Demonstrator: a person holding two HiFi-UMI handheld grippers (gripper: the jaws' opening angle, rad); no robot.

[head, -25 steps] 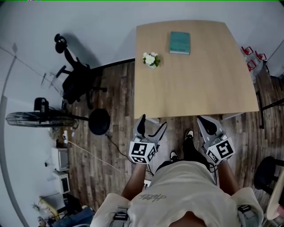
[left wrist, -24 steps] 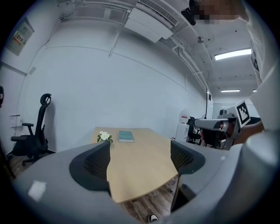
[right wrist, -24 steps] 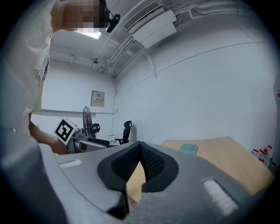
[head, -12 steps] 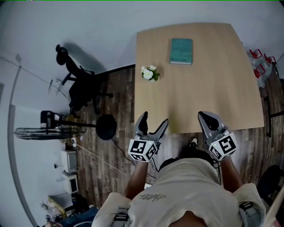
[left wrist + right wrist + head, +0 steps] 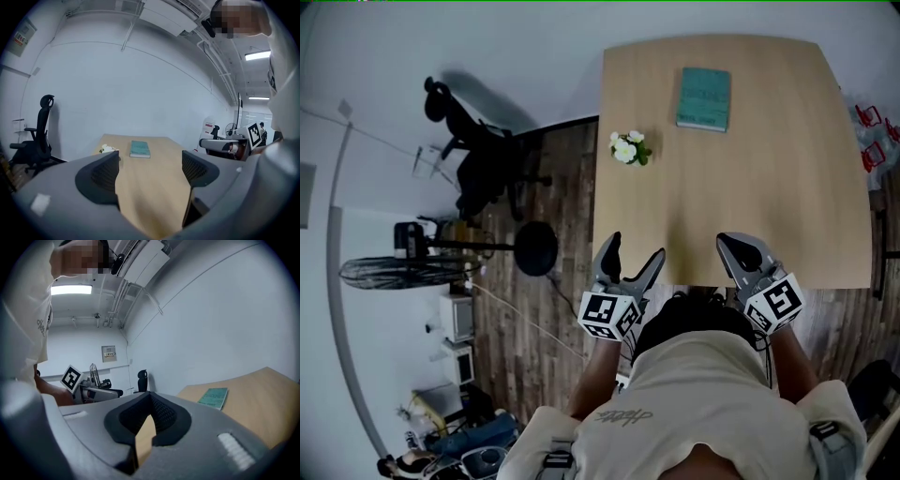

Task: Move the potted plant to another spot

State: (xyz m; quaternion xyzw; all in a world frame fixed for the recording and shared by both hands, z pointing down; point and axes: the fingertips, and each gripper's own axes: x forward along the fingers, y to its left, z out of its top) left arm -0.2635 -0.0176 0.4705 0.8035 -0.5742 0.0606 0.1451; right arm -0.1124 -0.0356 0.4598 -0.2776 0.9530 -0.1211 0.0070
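The left gripper (image 5: 635,251) is held over the near edge of the table (image 5: 769,187). Its two jaws stand wide apart. In the left gripper view only the bare wood of the table shows between them, so it holds nothing.

The right gripper (image 5: 736,246) is beside it, to its right, also over the near edge. Its jaws are brought together. In the right gripper view only a thin slit is left between the dark pads, and nothing is clamped there.

The plant (image 5: 628,149) is small, with white flowers. It stands upright on the table, almost straight ahead of the left gripper and well apart from it, near the table's left edge. In the left gripper view it appears just above the tip of the left jaw. No gripper touches it.

A teal book (image 5: 704,98) lies flat on the table, farther ahead than the plant and to the right of it, about between the lines of the two grippers.

To the left of the left gripper, off the table, a black chair (image 5: 483,164) stands on the dark wooden floor (image 5: 553,216). A fan (image 5: 394,272) stands nearer to the person, also on this side.
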